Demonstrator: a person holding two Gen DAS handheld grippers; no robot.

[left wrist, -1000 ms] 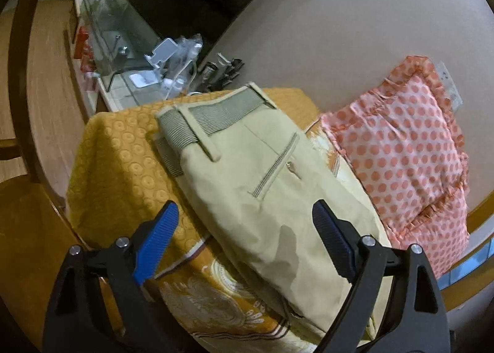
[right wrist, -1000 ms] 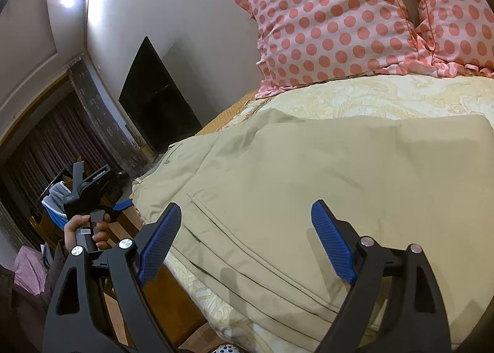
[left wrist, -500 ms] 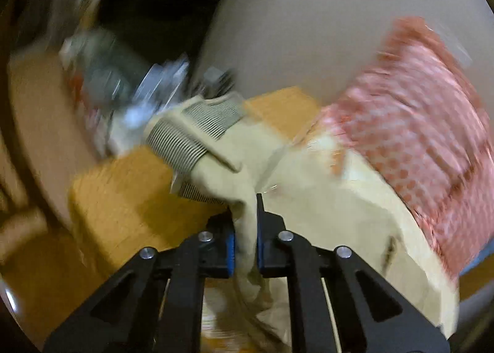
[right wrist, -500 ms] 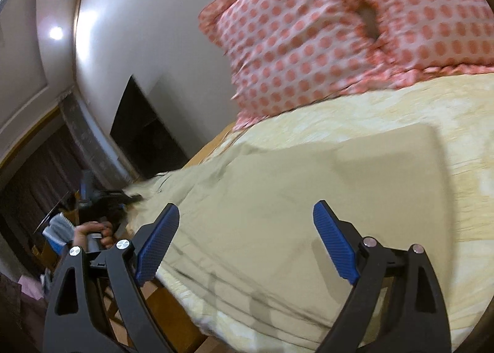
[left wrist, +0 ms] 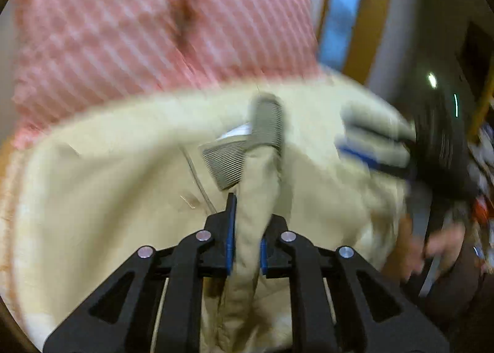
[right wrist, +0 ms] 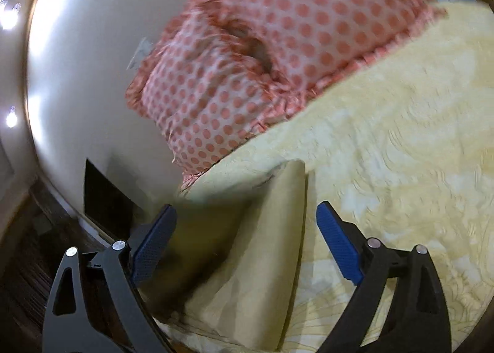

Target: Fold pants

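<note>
The beige pants [left wrist: 108,198] lie on a yellow bedspread. My left gripper [left wrist: 245,238] is shut on a bunched fold of the pants near the striped grey waistband [left wrist: 228,161], lifting it. In the right wrist view, my right gripper [right wrist: 244,248] is open, hovering just over the leg end of the pants [right wrist: 265,248], which lies between the fingers. The right gripper also shows in the left wrist view [left wrist: 373,149], blurred, at the far side of the pants.
A pink polka-dot pillow [right wrist: 271,53] lies at the head of the bed against the wall. The yellow bedspread [right wrist: 401,137] spreads to the right. A dark panel [right wrist: 105,195] stands by the bed's left edge. My hand [left wrist: 432,248] is at the right.
My left gripper has carried the waistband up and over toward the pillow side. My right gripper has swung toward the leg end and stayed open. Both views are blurred by motion.
</note>
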